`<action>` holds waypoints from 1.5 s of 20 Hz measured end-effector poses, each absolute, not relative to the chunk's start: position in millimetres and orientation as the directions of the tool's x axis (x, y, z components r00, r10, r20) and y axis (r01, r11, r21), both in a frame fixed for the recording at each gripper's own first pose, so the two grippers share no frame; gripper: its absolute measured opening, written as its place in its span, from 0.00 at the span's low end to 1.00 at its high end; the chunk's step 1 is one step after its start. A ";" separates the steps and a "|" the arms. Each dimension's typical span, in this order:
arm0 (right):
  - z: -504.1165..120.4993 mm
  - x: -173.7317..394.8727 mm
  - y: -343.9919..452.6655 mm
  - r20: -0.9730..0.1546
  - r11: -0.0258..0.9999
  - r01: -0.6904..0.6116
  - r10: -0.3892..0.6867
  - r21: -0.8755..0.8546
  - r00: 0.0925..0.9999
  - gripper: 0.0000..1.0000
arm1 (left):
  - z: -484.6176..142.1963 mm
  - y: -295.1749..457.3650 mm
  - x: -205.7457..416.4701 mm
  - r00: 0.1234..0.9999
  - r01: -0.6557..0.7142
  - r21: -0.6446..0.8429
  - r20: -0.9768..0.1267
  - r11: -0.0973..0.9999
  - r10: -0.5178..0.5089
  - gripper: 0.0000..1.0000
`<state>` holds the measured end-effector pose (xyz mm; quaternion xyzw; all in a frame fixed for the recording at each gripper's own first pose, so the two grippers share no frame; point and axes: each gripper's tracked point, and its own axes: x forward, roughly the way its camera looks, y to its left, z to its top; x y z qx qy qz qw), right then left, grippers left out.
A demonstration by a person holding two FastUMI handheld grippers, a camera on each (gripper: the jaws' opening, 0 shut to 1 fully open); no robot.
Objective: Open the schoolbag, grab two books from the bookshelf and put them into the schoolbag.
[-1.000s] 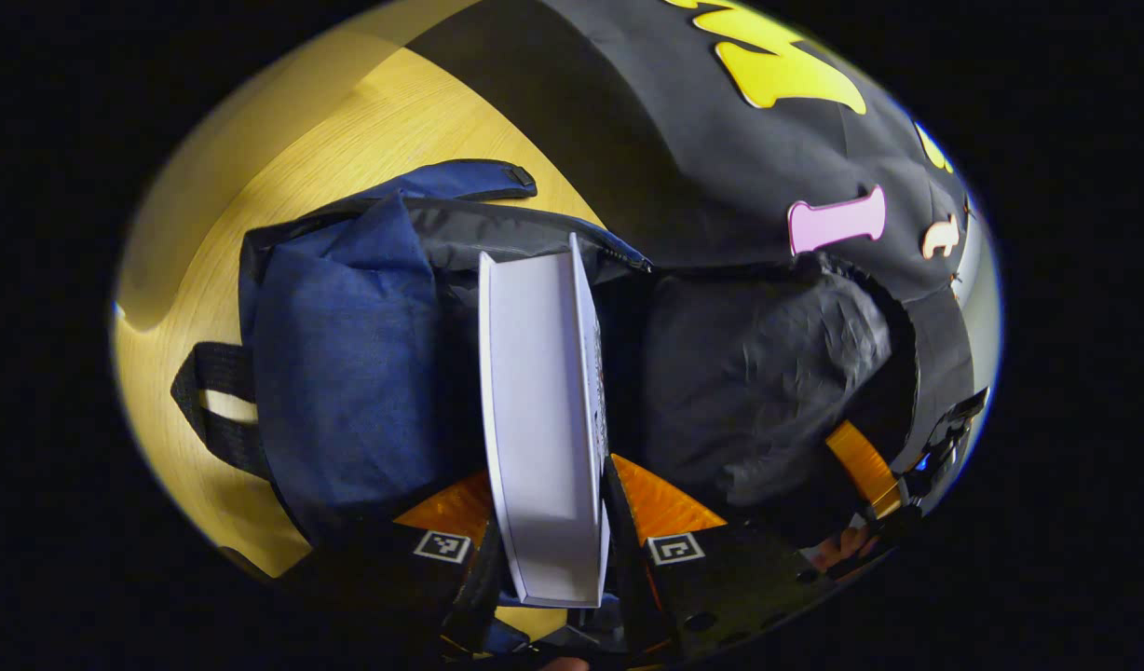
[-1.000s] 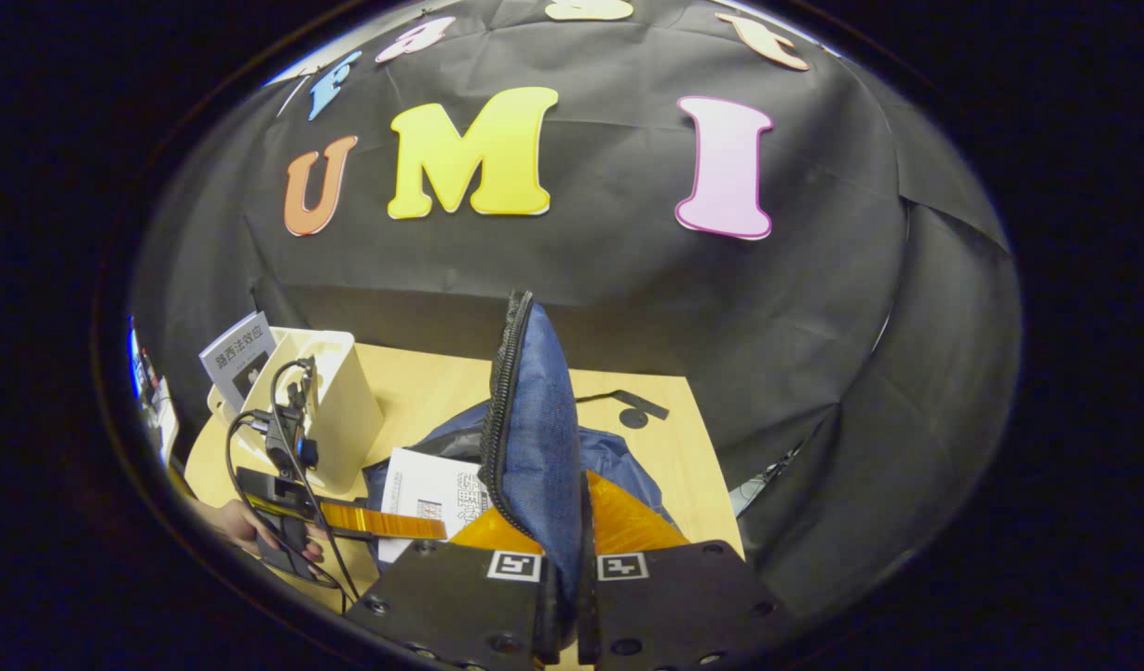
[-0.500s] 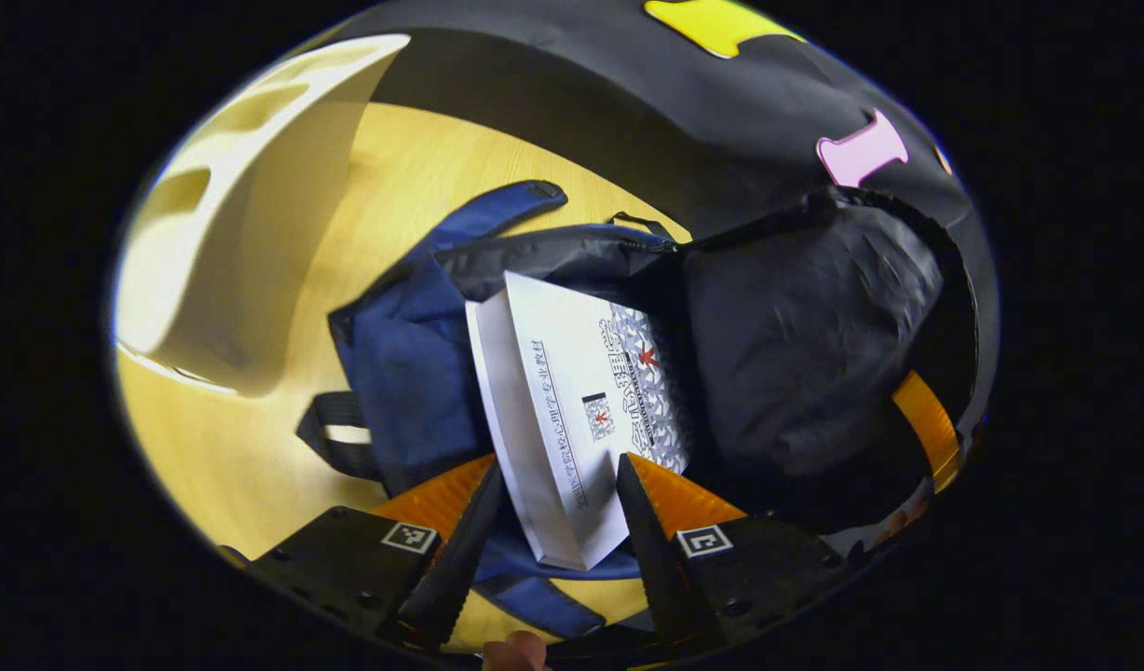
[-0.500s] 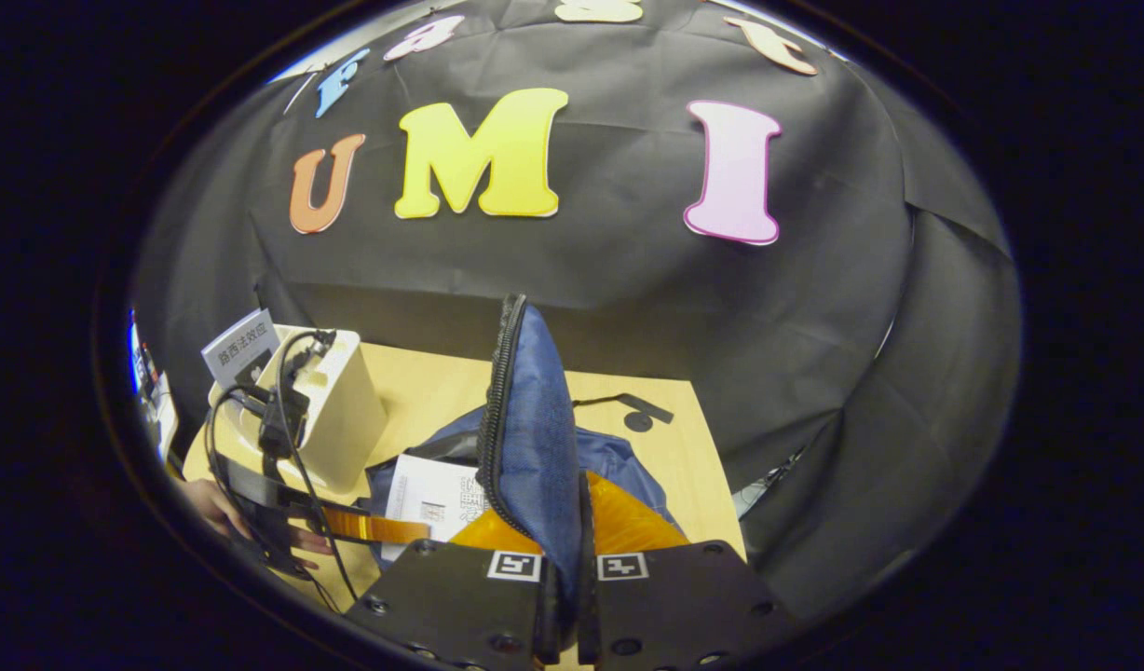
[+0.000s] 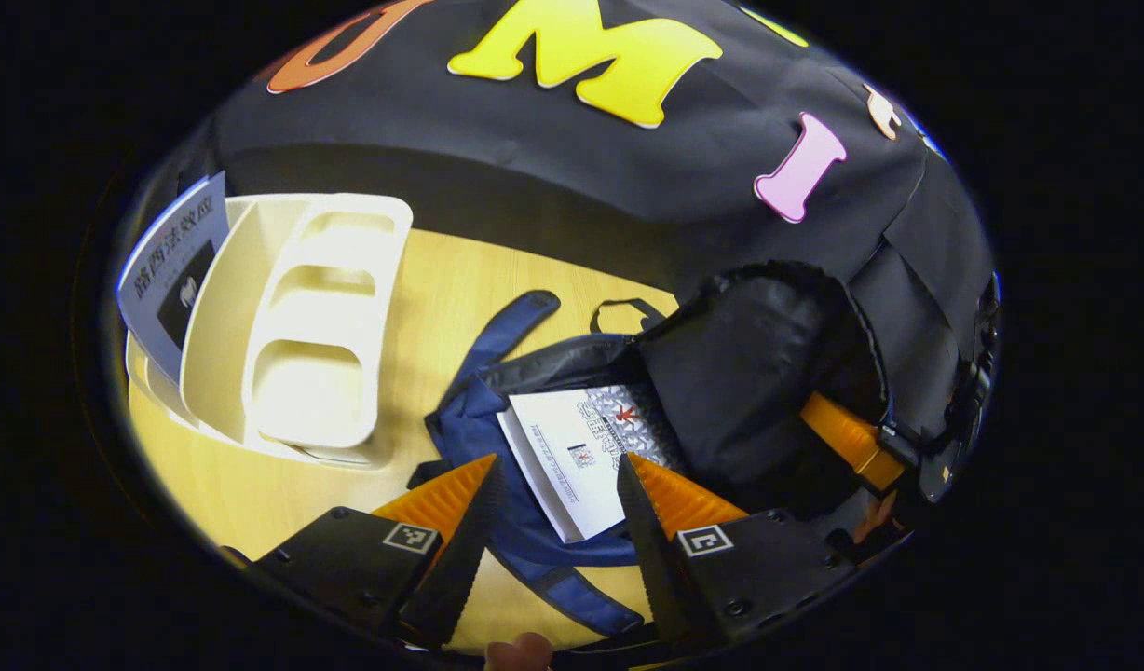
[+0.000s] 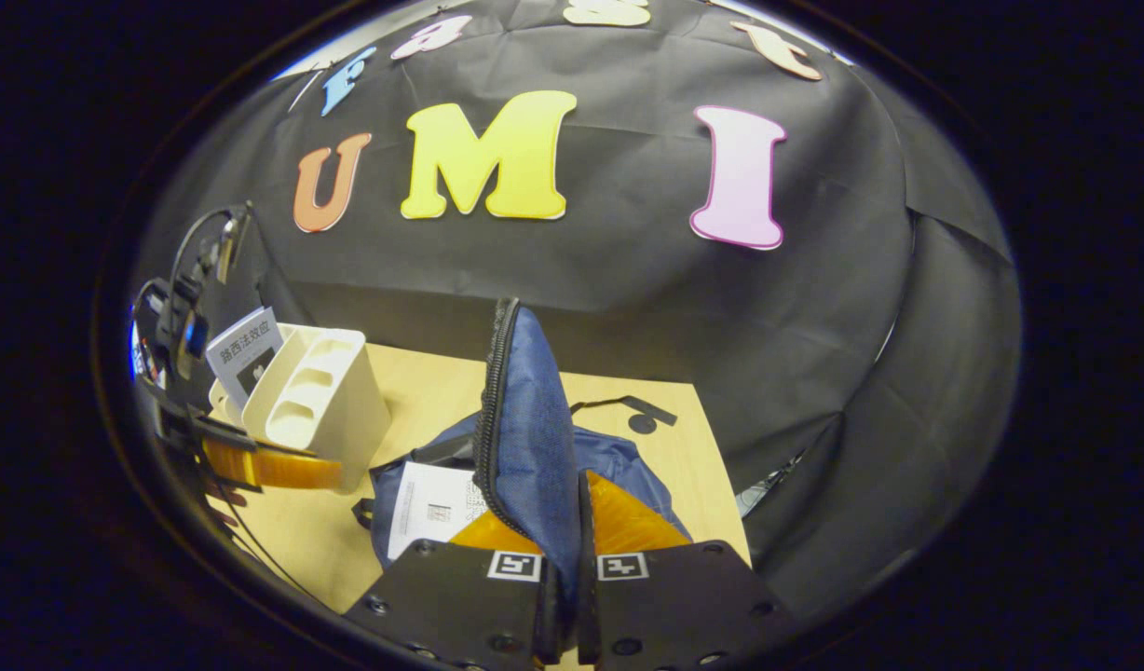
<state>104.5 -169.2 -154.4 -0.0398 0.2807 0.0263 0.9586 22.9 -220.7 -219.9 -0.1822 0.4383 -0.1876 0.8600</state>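
1. Left gripper (image 5: 553,508) hangs released over the bag (image 5: 497,429); first book (image 5: 577,447) lies inside.
2. Right gripper (image 6: 565,568) clenched on flap (image 6: 525,438), mouth open.
3. Next, prob.: second book (image 5: 171,270) in shelf (image 5: 302,326).

Your right gripper (image 6: 566,559) pins the schoolbag flap (image 6: 525,438) upright, leaving the schoolbag (image 5: 497,438) mouth open from above. A white book (image 5: 572,452) lies inside it. Bare table (image 5: 423,308) separates the bag from the bookshelf (image 5: 292,326), which blocks the left side with its remaining book (image 5: 171,266).
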 end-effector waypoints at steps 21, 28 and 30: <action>-157.1 93.1 -147.4 -0.547 0.990 -0.056 -0.025 -0.131 0.837 0.07 | -146.4 116.1 103.0 0.618 -0.050 -0.144 -0.782 0.988 -0.083 0.93; -159.3 96.6 -147.7 -0.550 0.989 -0.037 -0.047 -0.140 0.834 0.07 | -176.0 125.0 139.2 0.488 0.032 -0.098 -0.867 0.995 -0.101 0.93; -159.1 96.2 -146.2 -0.551 0.988 -0.038 -0.051 -0.150 0.833 0.07 | -193.2 120.9 143.9 0.418 0.049 -0.104 -0.901 0.993 -0.115 0.93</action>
